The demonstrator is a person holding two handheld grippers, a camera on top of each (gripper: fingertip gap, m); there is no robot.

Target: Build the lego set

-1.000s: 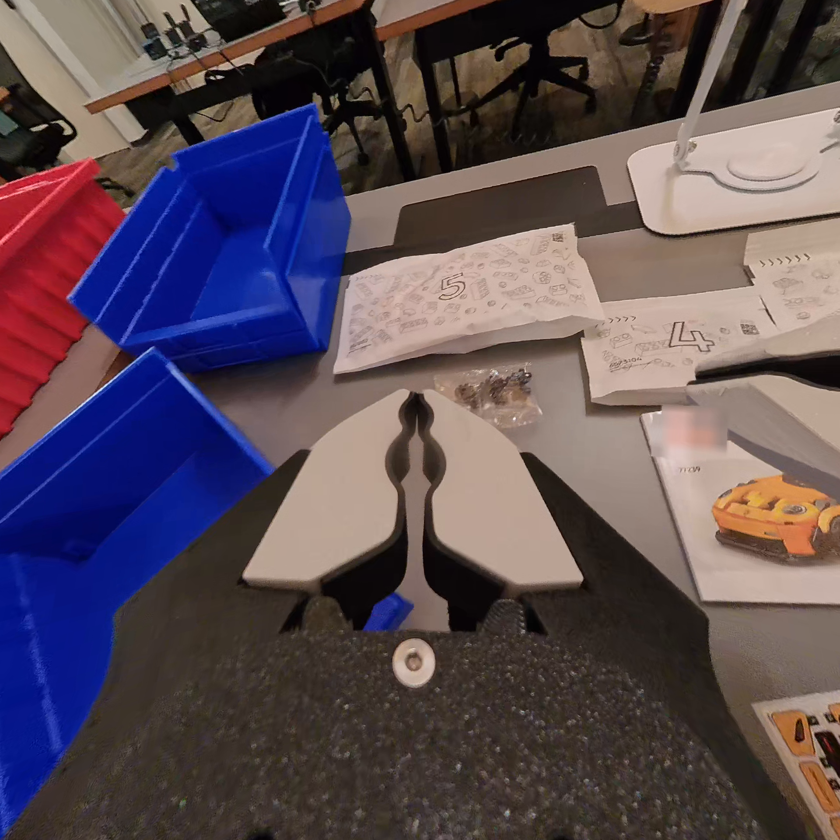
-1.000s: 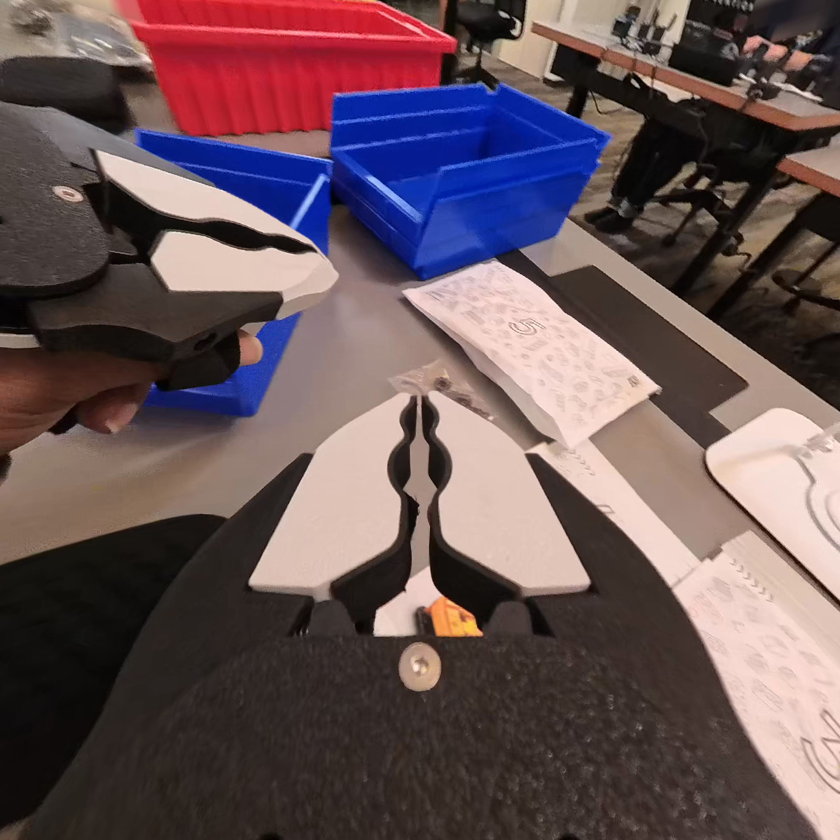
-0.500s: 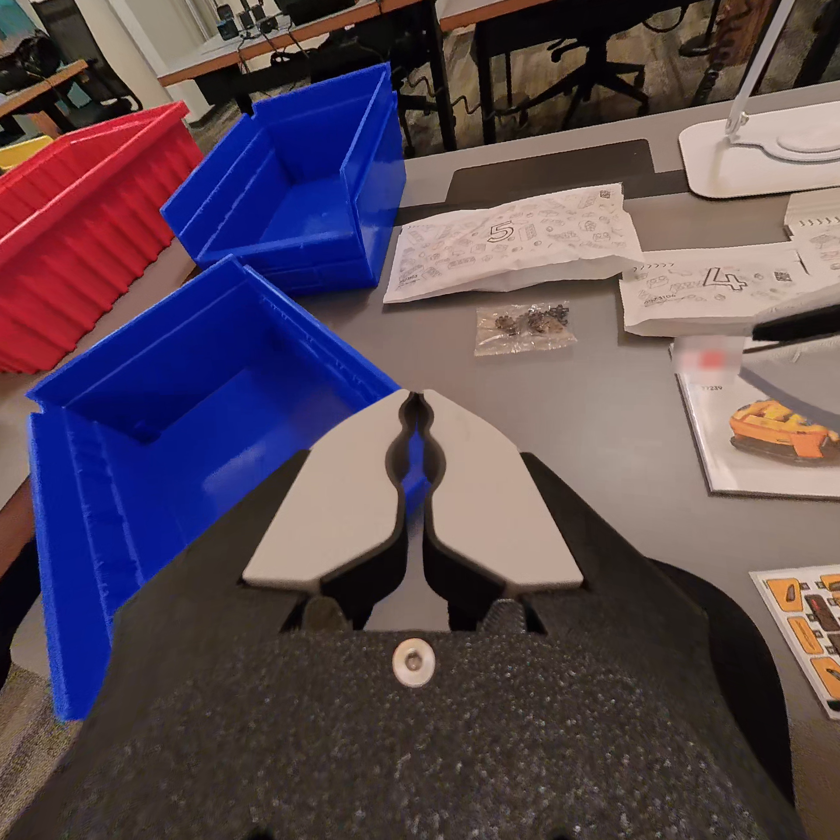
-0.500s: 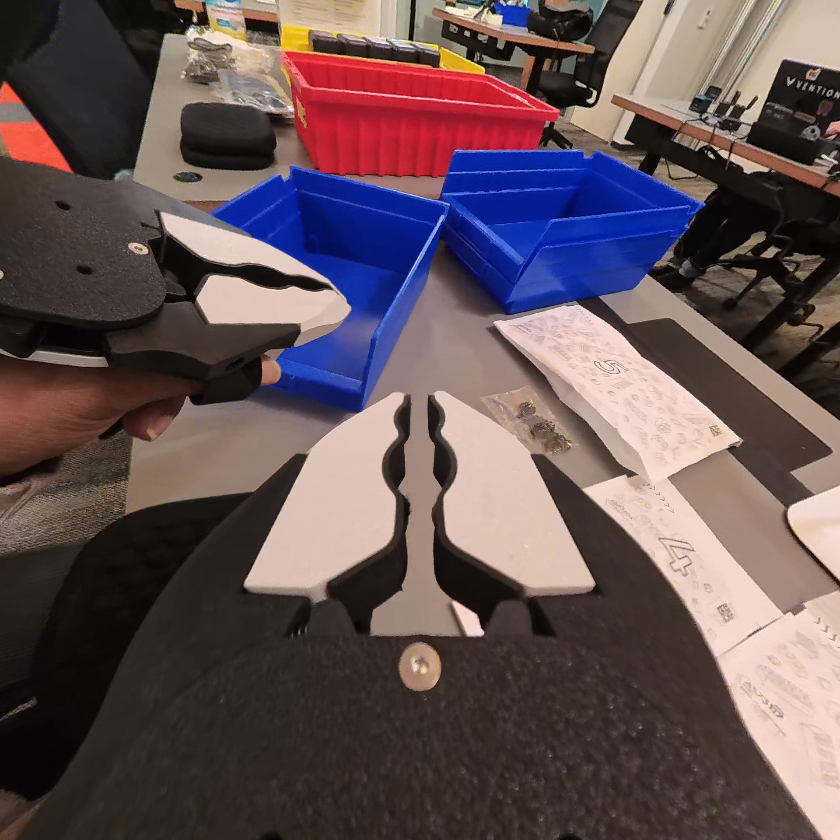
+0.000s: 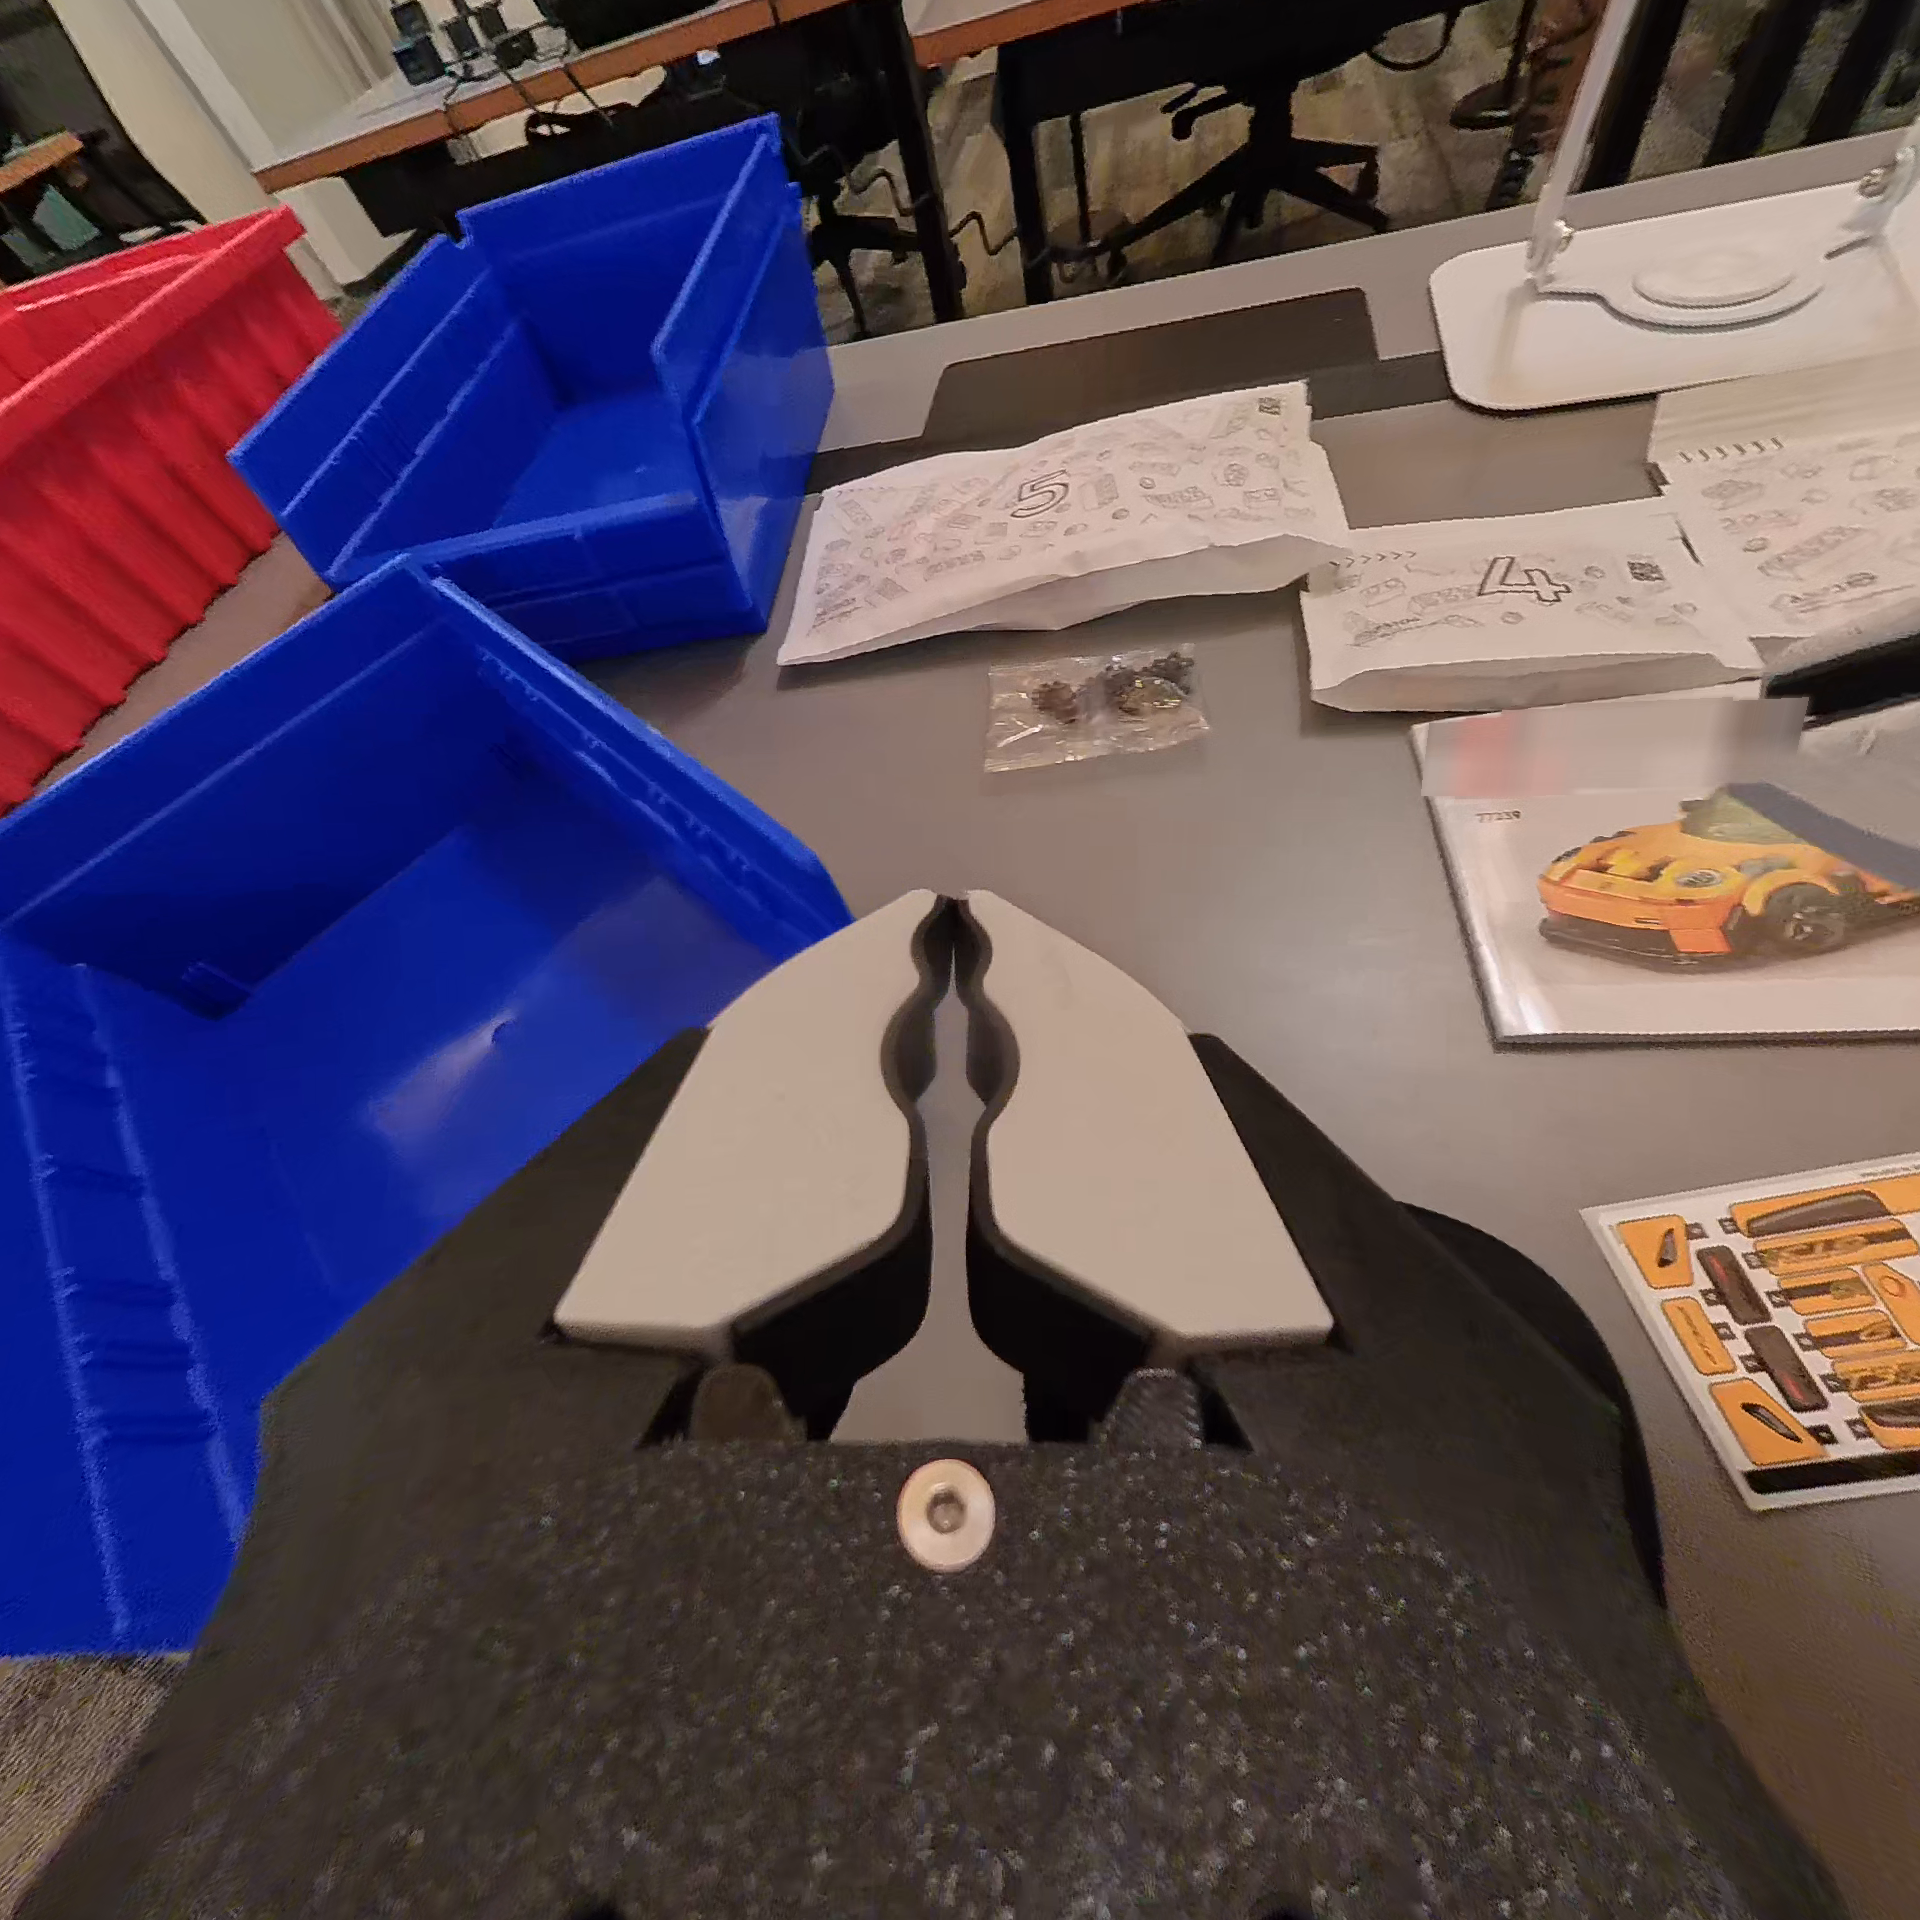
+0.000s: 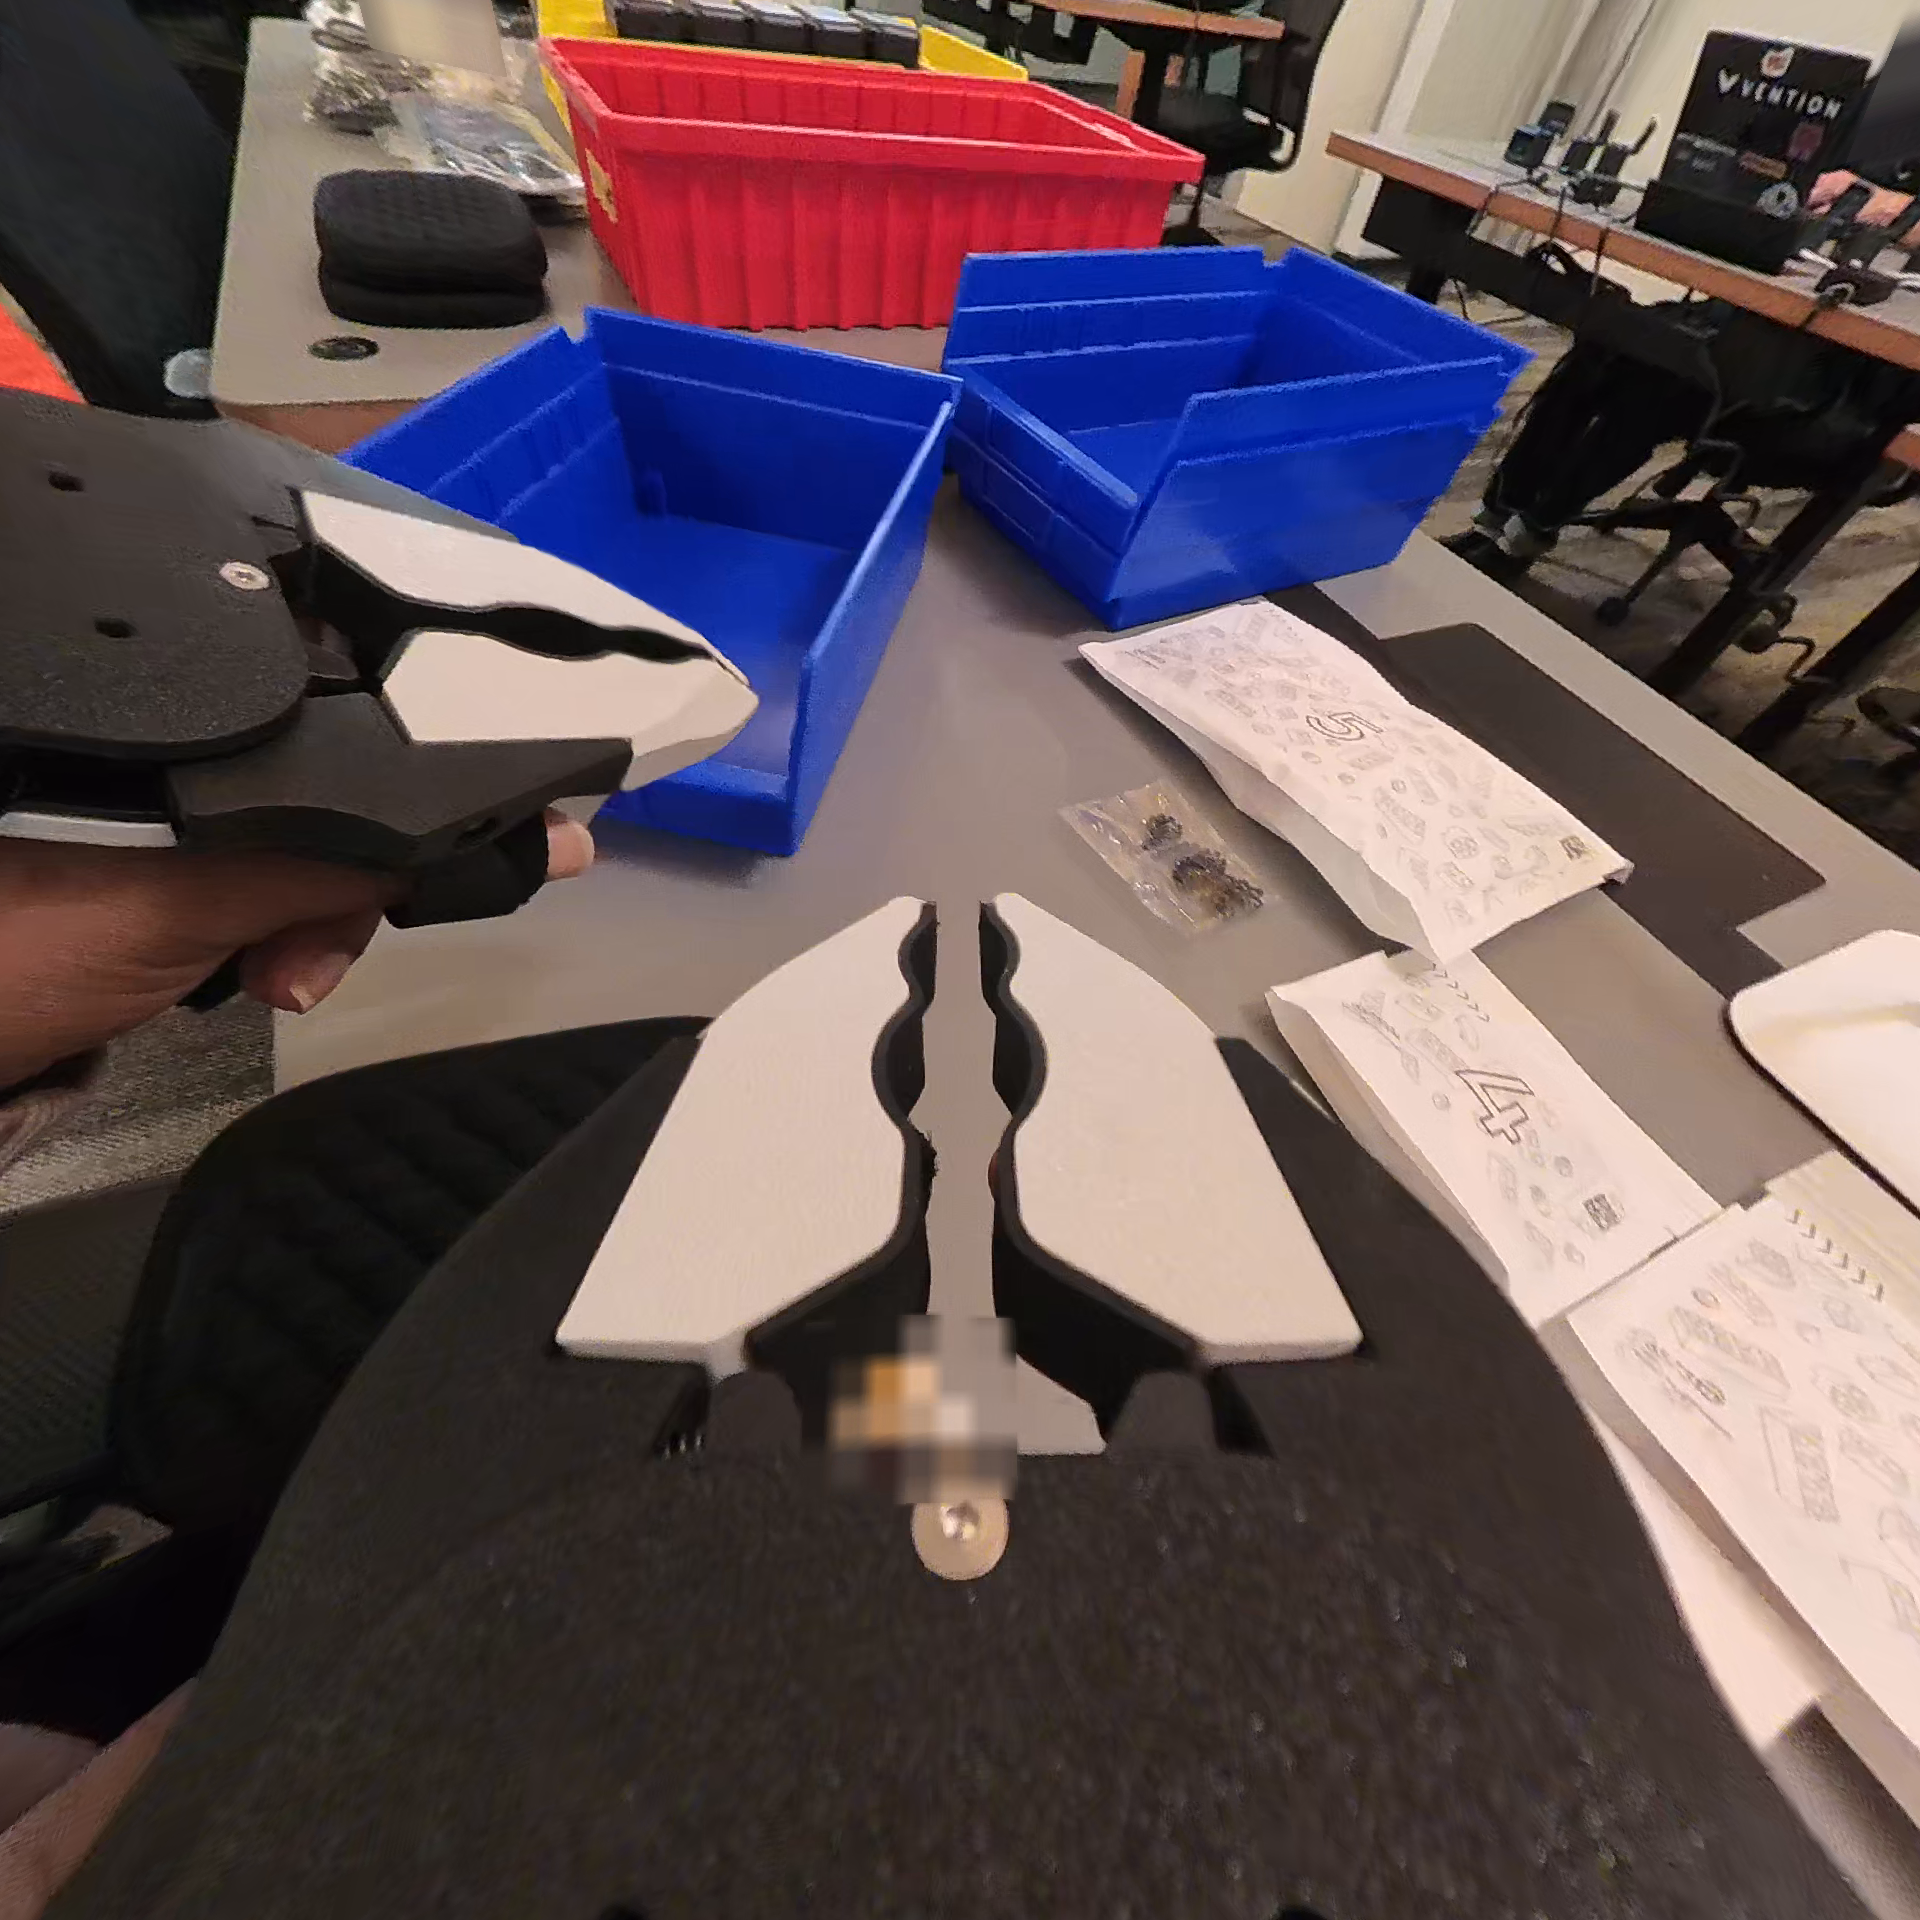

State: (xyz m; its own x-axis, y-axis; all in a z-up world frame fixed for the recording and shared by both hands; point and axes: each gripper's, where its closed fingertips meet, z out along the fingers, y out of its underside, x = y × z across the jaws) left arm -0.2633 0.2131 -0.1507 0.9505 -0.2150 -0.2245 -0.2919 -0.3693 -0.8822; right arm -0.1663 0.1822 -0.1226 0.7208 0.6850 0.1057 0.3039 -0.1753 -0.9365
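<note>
My left gripper (image 5: 956,904) is shut and empty, held above the grey table (image 5: 1195,935) at the corner of the near blue bin (image 5: 644,769). It also shows in the right wrist view (image 6: 727,696), held by a hand. My right gripper (image 6: 958,909) is empty, its jaws a narrow gap apart, above the table short of a small clear bag of dark parts (image 6: 1164,852) (image 5: 1096,701). White numbered paper bags (image 5: 1060,520) (image 5: 1507,613) (image 6: 1351,769) (image 6: 1475,1122) lie beyond. An instruction booklet with an orange car (image 5: 1683,914) and a sticker sheet (image 5: 1787,1340) lie to the right.
A second blue bin (image 5: 727,343) (image 6: 1299,520) and a red crate (image 5: 104,416) (image 6: 862,197) stand at the back left. A white lamp base (image 5: 1662,301) sits at the back right. Black pads (image 6: 426,249) lie beyond the bins. Desks and chairs stand past the table edge. Spacing between my two grippers at the tips: around 11 cm.
Both grippers have drawn back from the bags toward the table's near edge. My right gripper's jaws have parted a little. My left gripper stayed shut.
</note>
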